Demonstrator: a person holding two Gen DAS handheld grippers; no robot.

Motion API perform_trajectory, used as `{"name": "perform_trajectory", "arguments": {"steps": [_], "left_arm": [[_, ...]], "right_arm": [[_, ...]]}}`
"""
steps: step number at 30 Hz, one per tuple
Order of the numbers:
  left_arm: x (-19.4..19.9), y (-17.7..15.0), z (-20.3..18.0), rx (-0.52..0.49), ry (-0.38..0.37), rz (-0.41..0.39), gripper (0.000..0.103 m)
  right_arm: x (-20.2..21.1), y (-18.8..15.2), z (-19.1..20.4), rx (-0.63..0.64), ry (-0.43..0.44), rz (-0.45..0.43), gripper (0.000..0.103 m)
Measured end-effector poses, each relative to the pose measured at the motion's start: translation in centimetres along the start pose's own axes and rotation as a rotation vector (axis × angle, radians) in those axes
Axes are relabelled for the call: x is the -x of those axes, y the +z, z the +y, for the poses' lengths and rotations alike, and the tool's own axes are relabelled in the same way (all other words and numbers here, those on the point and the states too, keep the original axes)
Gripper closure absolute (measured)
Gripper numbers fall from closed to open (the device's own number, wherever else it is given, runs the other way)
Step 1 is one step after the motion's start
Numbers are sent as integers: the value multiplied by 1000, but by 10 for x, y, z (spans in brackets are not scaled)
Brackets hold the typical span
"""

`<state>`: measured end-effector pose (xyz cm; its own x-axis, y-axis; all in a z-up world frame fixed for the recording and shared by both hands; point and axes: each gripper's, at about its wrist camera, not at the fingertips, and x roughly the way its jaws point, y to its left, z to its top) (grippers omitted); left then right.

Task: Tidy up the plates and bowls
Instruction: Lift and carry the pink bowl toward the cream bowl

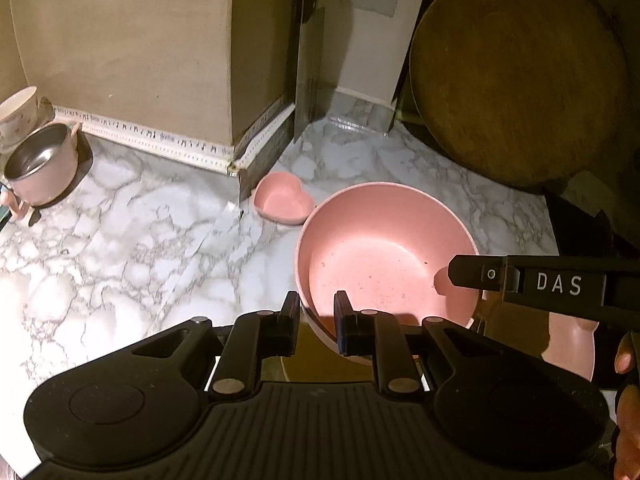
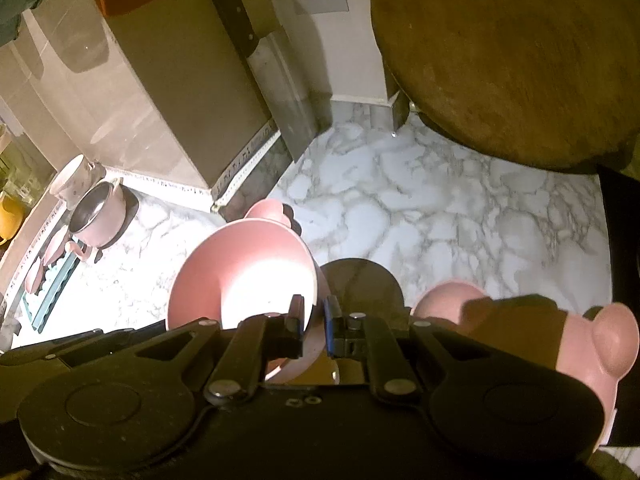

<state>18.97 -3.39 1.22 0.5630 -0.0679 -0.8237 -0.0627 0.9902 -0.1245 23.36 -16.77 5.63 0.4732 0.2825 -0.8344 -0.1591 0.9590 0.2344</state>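
A large pink bowl [image 1: 384, 264] is held above the marble counter [image 1: 120, 240]. My left gripper [image 1: 317, 316] has its two fingers either side of the bowl's near rim, closed on it. My right gripper [image 2: 313, 320] grips the bowl's [image 2: 240, 280] right rim; its finger [image 1: 520, 280] shows in the left wrist view. A small pink heart-shaped dish [image 1: 282, 198] sits on the counter behind the bowl. A pink bear-shaped plate [image 2: 580, 344] lies low at the right, partly hidden by the right gripper.
A round wooden board [image 1: 516, 76] leans at the back right. A cleaver [image 2: 272, 68] stands against a beige box [image 1: 132, 40]. A steel-lined pink pot [image 1: 40, 168] and a floral cup [image 1: 18, 114] stand far left, by a dish rack [image 2: 52, 276].
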Motion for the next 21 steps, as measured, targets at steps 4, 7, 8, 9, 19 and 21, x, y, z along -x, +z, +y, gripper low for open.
{"name": "perform_trajectory", "arguments": {"steps": [4, 7, 8, 9, 19, 21], "left_arm": [[1, -6, 3, 1, 1, 14, 86], [0, -11, 4, 1, 3, 25, 86], [0, -12, 5, 3, 4, 31, 86], [0, -14, 6, 3, 3, 37, 86], [-7, -20, 8, 4, 2, 65, 86], [-8, -21, 9, 5, 3, 71, 86]], "right_arm": [[-2, -10, 1, -10, 3, 15, 94], [-5, -16, 1, -19, 5, 29, 94], [-6, -18, 2, -20, 7, 34, 94], [-6, -20, 2, -22, 8, 38, 94], [-14, -31, -1, -40, 7, 67, 94], [-16, -32, -1, -43, 7, 71, 94]]}}
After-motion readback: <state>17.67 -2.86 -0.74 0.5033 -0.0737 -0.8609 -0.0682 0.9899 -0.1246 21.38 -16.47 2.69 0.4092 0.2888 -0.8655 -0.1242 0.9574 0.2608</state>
